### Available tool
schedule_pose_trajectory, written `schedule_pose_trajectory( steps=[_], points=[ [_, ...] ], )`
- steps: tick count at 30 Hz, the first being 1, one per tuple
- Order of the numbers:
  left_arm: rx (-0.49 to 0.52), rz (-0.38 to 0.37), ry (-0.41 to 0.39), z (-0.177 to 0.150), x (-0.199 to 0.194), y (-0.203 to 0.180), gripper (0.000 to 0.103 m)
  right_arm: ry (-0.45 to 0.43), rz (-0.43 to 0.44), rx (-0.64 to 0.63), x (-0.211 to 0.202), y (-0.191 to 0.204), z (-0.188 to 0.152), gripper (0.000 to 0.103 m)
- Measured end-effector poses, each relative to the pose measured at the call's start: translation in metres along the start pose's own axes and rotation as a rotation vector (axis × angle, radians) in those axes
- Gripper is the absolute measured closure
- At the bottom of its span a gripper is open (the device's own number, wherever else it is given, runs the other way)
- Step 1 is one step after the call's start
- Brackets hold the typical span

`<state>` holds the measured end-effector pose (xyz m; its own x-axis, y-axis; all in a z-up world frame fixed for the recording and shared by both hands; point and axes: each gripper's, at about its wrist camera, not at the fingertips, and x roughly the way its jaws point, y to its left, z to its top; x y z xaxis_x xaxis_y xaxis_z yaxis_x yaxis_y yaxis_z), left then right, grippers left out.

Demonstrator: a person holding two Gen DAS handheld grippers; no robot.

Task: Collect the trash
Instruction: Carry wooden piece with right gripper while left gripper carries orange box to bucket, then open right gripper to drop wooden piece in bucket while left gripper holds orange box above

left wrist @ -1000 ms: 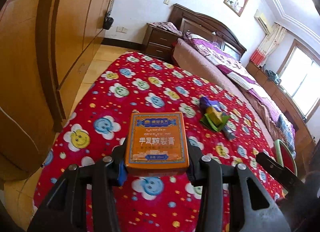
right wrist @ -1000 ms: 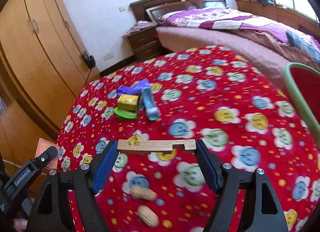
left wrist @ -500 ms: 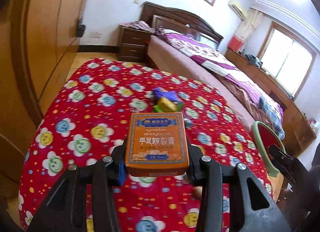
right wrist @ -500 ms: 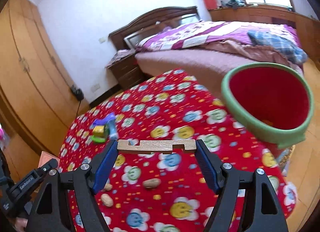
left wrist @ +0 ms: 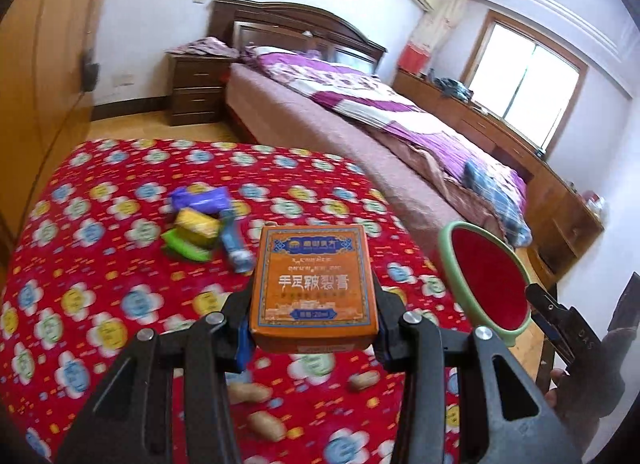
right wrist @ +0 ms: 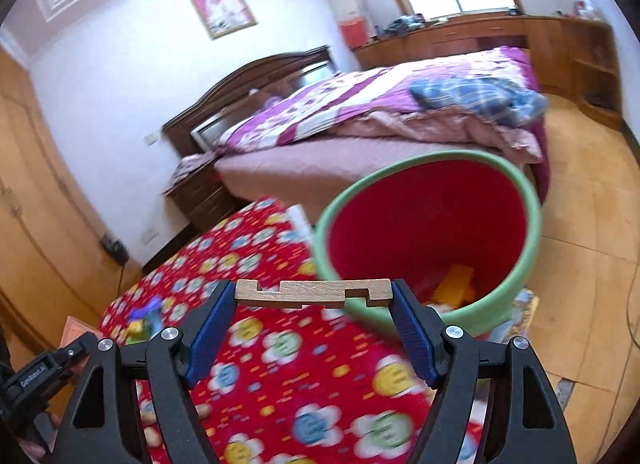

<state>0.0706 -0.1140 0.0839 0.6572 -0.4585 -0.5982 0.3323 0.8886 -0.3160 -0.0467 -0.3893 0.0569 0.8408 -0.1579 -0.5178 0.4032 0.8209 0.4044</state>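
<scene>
My left gripper (left wrist: 314,324) is shut on an orange cardboard box (left wrist: 314,284) with printed lettering, held above the red flowered tablecloth (left wrist: 100,284). My right gripper (right wrist: 313,304) is shut on a notched wooden strip (right wrist: 313,292), held level just in front of the near rim of a red bin with a green rim (right wrist: 432,232). The same bin (left wrist: 486,282) shows at the right in the left wrist view, past the table's edge. Something yellow (right wrist: 456,284) lies in the bin's bottom.
A small pile of wrappers and a blue tube (left wrist: 204,227) lies on the cloth, also seen as the pile (right wrist: 146,318) from the right. Peanuts (left wrist: 266,424) lie near the front. A bed (left wrist: 360,111), a nightstand (left wrist: 196,89) and a wardrobe (left wrist: 36,75) stand around.
Both grippers have swung right across the table toward the bin, each keeping its hold. The bin has grown large in the right wrist view and come into the left one.
</scene>
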Motion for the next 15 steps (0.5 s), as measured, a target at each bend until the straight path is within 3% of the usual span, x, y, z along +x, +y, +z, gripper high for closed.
schedule_pose_trajectory(
  steps=[7, 15],
  points=[
    [0.075, -0.046, 0.024, 0.008, 0.034, -0.046, 0.057, -0.008, -0.070, 0.030, 0.017, -0.036, 0.011, 0.025],
    [0.146, -0.070, 0.071, 0.009, 0.069, -0.085, 0.057, 0.011, -0.086, 0.050, 0.037, -0.058, 0.012, 0.025]
  ],
)
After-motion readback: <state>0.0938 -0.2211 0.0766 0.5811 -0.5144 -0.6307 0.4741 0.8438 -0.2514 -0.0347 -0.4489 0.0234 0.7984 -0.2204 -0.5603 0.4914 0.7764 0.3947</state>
